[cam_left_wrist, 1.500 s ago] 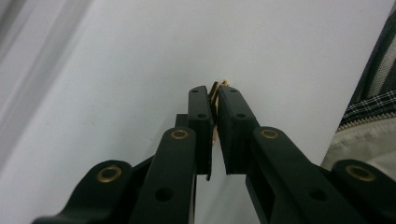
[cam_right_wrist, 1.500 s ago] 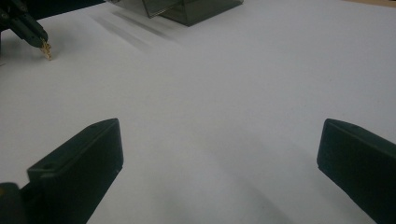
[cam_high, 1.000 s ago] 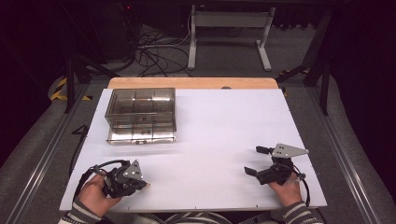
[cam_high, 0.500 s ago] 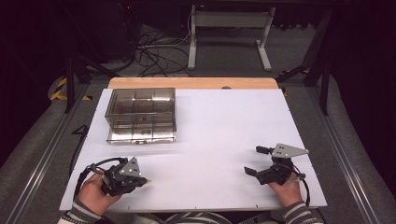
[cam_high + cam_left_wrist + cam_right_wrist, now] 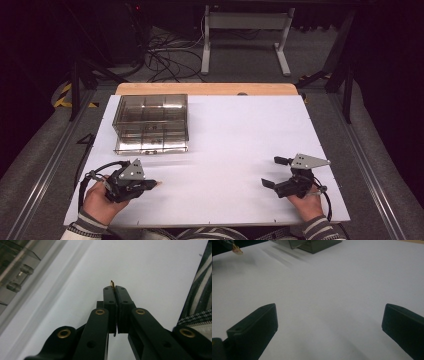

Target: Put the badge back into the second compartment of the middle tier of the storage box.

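1. The left gripper (image 5: 150,184), near the table's (image 5: 240,135) front-left corner, has its jaws pressed together on a small thin tan piece (image 5: 112,284) — only its tip pokes out.
2. The right gripper (image 5: 270,171), near the front-right corner, rests wide open, holding nothing.
3. Judging by this, the carry step is in hand; next comes lifting the piece toward the smoky clear plastic compartment box (image 5: 151,122) at the back-left — aim must be careful.

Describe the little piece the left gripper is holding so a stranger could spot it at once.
Start at the white table and go to its near left corner, in front of the clear box. There the left gripper is shut on a thin piece. Only its tan tip pokes out past the black jaws; nothing else nearby is that colour.
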Available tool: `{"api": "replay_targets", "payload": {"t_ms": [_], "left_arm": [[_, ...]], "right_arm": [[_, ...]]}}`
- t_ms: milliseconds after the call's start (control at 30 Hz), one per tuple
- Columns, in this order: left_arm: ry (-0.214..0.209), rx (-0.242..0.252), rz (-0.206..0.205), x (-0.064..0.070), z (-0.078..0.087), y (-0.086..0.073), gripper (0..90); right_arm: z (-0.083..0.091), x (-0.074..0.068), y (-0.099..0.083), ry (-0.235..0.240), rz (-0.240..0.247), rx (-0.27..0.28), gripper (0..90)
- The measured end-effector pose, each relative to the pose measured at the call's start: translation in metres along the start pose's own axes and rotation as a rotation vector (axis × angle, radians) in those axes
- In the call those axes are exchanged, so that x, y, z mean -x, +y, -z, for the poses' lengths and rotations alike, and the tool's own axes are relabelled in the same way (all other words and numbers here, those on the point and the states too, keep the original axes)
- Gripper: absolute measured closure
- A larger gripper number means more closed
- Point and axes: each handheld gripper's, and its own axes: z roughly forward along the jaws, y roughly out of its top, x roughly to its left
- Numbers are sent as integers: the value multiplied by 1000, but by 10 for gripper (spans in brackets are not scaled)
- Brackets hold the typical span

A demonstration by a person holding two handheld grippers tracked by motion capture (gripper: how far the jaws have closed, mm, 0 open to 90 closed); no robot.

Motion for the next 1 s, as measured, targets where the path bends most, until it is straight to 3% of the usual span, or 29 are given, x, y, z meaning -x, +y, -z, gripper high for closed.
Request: {"api": "replay_targets", "payload": {"t_ms": [767, 1000], "left_arm": [[64, 140, 50, -20, 17, 21, 887], [63, 180, 91, -28, 17, 24, 888]], "right_arm": [[0, 0, 0, -2, 2, -1, 10], [0, 0, 0, -2, 3, -2, 10]]}}
